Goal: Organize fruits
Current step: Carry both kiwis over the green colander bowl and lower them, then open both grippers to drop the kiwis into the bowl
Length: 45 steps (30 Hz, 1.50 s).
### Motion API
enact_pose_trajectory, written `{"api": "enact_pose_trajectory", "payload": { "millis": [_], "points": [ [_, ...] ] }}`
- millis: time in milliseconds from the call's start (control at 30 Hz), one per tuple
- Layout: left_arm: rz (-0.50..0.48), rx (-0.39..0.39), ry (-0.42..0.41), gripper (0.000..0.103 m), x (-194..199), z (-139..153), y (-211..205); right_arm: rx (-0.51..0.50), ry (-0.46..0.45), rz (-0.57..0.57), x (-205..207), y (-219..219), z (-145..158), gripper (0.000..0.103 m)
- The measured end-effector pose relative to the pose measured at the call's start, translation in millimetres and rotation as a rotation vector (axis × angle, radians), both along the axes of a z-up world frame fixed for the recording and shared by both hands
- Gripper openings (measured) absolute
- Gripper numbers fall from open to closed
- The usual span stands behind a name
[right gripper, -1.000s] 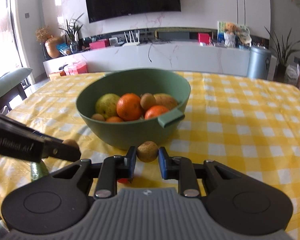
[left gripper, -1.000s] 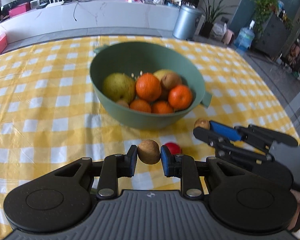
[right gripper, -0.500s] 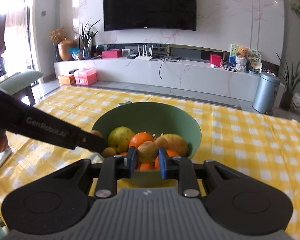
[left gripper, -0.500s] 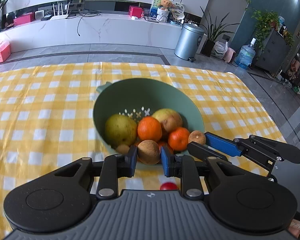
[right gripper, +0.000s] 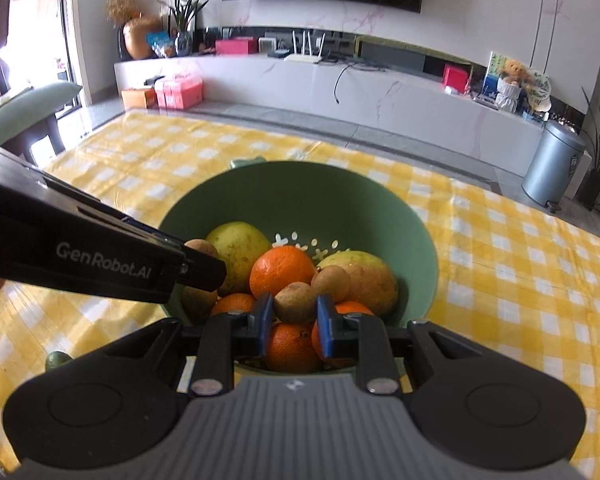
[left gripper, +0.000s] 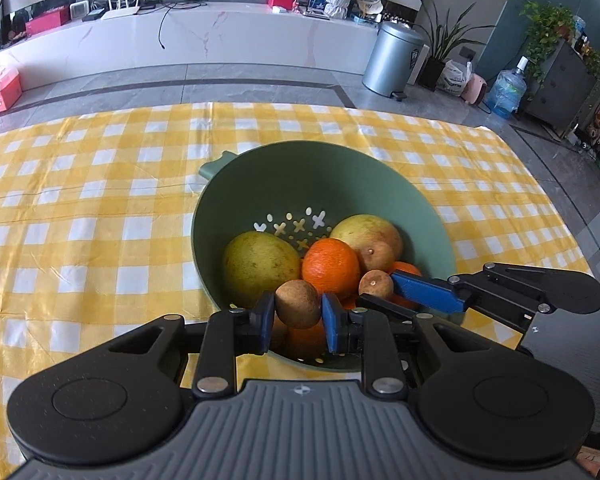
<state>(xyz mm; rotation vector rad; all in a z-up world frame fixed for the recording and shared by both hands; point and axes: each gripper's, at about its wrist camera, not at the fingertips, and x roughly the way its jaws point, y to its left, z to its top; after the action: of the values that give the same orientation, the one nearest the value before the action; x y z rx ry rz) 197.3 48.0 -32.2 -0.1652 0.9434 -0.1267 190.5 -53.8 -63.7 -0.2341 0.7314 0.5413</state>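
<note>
Both grippers swung up over the bowl (left gripper: pixel 440 236): left gripper (left gripper: pixel 298 318) w/ fingers clamped on a longan (left gripper: pixel 298 309), right gripper (right gripper: pixel 291 318) likewise on its fruit (right gripper: pixel 294 303). Drop step; next, open fingers.

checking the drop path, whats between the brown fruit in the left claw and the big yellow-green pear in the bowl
Nothing. In the left wrist view the brown fruit in the left claw hangs just over the bowl's near rim, with only open space before the pear.

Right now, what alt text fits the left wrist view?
The left gripper holds a small brown fruit over a green bowl of oranges and pears on a yellow checked tablecloth. The right gripper holds a similar fruit beside it.
</note>
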Motion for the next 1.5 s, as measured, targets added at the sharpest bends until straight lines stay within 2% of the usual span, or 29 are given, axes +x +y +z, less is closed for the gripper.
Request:
{"api": "enact_pose_trajectory", "payload": {
  "millis": [733,833,1133,1500],
  "points": [
    [0.073,-0.096,0.015,0.028,25.5,-12.9,21.0,-0.054,-0.037,0.003,52.8,18.0,-6.5,0.020],
    [0.086,-0.082,0.014,0.028,27.5,-13.0,20.8,-0.058,-0.053,0.016,56.6,18.6,-3.4,0.020],
    [0.064,-0.081,0.046,0.028,23.7,-12.1,18.7,-0.071,-0.028,0.061,48.6,16.1,1.7,0.020],
    [0.016,-0.071,0.069,0.028,25.8,-17.7,6.9,-0.107,0.025,0.075,39.0,13.8,-14.7,0.020]
  ]
}}
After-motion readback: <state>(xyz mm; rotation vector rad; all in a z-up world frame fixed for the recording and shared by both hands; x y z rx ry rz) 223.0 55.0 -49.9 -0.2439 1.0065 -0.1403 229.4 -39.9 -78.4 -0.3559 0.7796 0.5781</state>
